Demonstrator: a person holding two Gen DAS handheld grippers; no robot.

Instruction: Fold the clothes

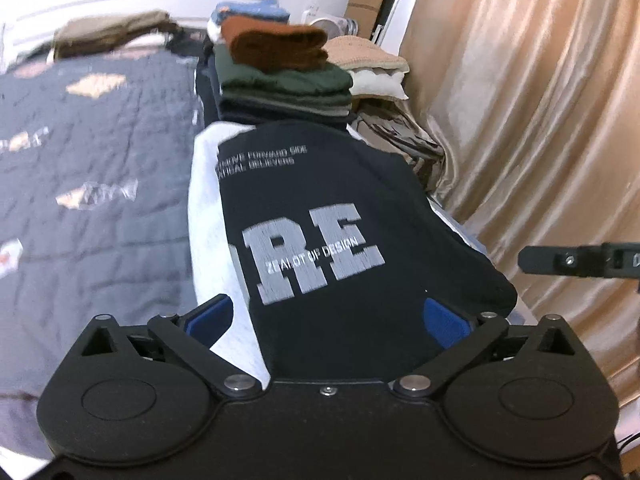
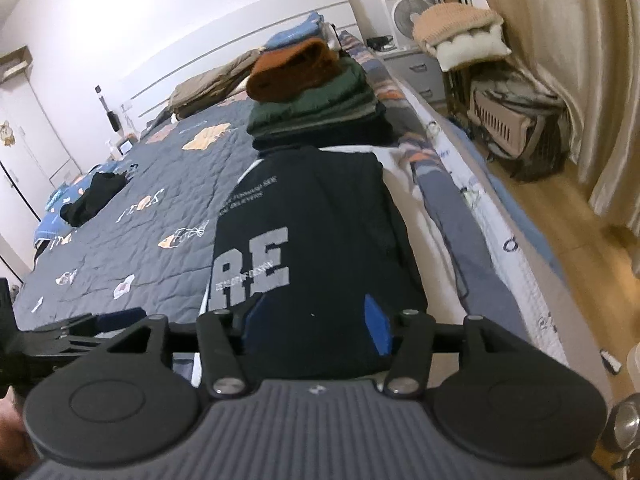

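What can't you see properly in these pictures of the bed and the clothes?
- Black shirt: its near edge, hidden by the left gripper in the left view.
- Big word: cut by the fold, only "RE" is plain.
- Small print: blurred in the right view.
- Bottom of clothes stack: behind the shirt.

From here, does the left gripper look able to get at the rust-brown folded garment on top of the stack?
Probably yes. The left gripper is open and empty, over the black folded shirt with grey lettering. The rust-brown folded garment lies uncovered atop the stack of folded clothes beyond it, with nothing between.

place: home bedroom | signs: quilted bed (image 2: pixel 132 216), curtains (image 1: pixel 520 120), fan (image 2: pixel 404 14)
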